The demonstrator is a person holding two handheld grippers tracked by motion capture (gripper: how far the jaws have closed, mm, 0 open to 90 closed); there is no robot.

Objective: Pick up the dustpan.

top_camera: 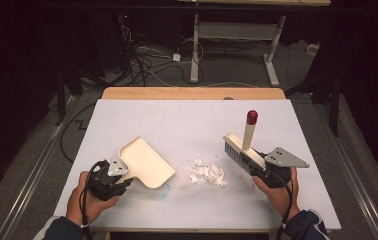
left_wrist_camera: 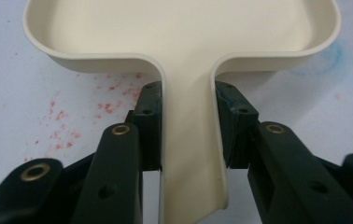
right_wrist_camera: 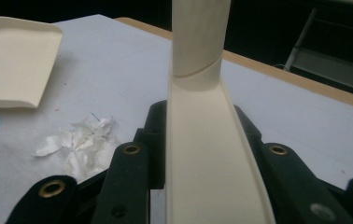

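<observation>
Left claw [left_wrist_camera: 188, 135] grips dustpan [left_wrist_camera: 184, 32]; right claw [right_wrist_camera: 202, 140] grips brush [right_wrist_camera: 207, 154].

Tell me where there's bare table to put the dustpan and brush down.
Free: the far half of the table, beyond the dustpan and brush, and the near edge. Crowded: the middle, where paper scraps lie between them.
</observation>
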